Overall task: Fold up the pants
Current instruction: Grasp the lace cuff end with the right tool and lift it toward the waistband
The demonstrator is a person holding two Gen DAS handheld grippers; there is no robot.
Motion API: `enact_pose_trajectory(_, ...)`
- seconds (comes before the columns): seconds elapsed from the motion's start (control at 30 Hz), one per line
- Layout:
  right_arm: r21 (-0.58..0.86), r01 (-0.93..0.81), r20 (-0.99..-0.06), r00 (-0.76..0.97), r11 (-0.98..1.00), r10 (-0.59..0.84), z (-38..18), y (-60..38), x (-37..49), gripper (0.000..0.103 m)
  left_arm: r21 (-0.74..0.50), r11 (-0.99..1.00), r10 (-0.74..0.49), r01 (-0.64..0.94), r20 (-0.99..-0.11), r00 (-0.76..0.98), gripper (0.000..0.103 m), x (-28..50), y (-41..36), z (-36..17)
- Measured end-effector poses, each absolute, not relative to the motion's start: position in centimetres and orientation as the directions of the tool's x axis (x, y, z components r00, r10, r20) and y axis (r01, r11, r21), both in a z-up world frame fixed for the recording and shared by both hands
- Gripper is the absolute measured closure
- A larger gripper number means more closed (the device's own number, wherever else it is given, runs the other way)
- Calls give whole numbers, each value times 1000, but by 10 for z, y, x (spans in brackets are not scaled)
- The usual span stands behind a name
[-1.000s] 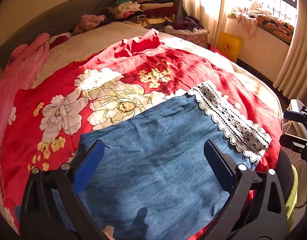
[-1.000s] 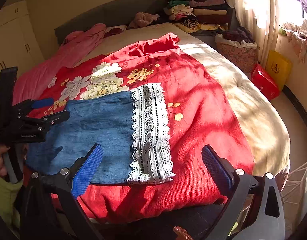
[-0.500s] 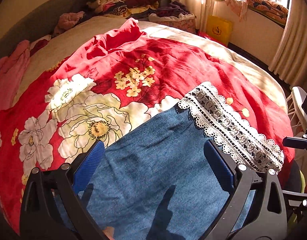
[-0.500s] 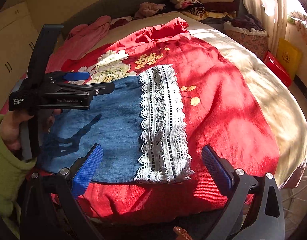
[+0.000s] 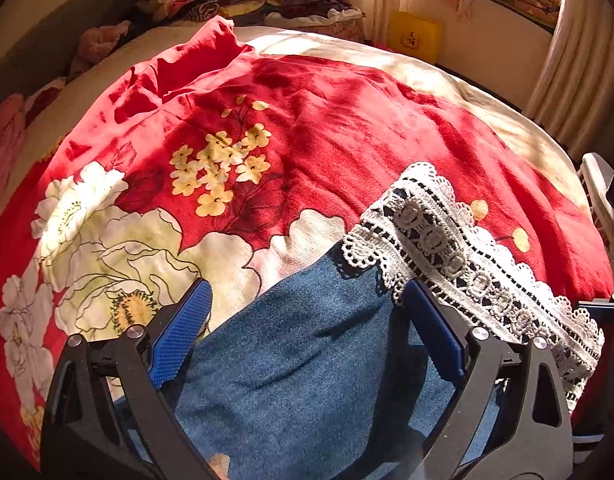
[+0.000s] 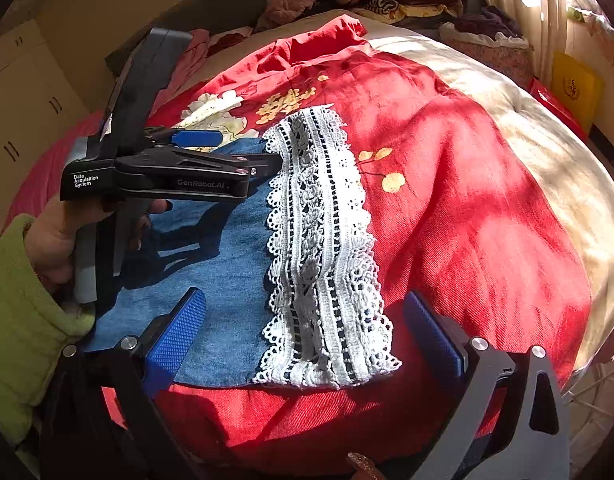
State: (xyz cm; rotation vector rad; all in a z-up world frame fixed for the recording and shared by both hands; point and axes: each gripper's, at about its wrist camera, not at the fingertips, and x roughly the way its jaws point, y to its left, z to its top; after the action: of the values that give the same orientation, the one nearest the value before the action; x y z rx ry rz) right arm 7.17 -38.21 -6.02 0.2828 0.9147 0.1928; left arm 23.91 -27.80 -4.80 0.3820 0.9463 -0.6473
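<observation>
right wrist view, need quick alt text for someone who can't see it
Blue denim pants with a white lace hem lie flat on a red floral bedspread. The open right gripper hangs over the hem's near end, while a hand in a green sleeve holds the black left gripper, its jaws closing, over the far end.

My left gripper (image 5: 305,322) has come down and forward over the blue denim pants (image 5: 307,380), now close above the far edge by the white lace hem (image 5: 467,256). Its jaws are closing, denim between them, not pinched. My right gripper (image 6: 305,338) has sunk toward the hem's near corner. My left hand (image 6: 55,240) shows larger in the right view.
</observation>
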Motion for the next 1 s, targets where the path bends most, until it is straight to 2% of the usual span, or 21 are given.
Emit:
enact_pose_trajectory(0.03,316,-44,-757,591,948,280,-62,-381,73,10,-30,748,-373,663,-845,383,34,240,-277,-50)
enact_pose_trajectory(0.07,315,-49,-759,586,948,283,-63,-379,74,24,-64,747,-394,662,-844,364,44,240,-277,-51)
enact_pose_trajectory(0.1,315,-59,-759,583,947,289,-63,-377,74,31,-77,742,-406,666,-842,355,48,238,-278,-51)
enact_pose_trajectory(0.2,298,-77,-760,584,951,285,-63,-372,76,34,-67,722,-413,688,-840,352,66,232,-282,-49)
enact_pose_trajectory(0.27,293,-82,-763,580,953,284,-65,-371,79,47,-48,717,-405,695,-841,360,84,229,-285,-49)
enact_pose_trajectory(0.33,293,-85,-765,576,952,287,-68,-370,82,60,-20,715,-391,699,-840,376,86,226,-287,-48)
enact_pose_trajectory(0.37,297,-84,-761,581,951,289,-67,-371,81,72,-13,715,-389,699,-838,382,88,225,-286,-47)
enact_pose_trajectory(0.47,326,-107,-731,602,939,322,-56,-372,75,82,-28,721,-410,693,-823,393,94,224,-279,-42)
enact_pose_trajectory(0.63,350,-159,-690,623,923,369,-31,-360,67,83,-118,729,-487,675,-781,390,95,219,-255,-23)
enact_pose_trajectory(1.0,317,-351,-640,606,881,472,19,-282,60,83,-143,777,-518,613,-699,493,95,203,-177,22)
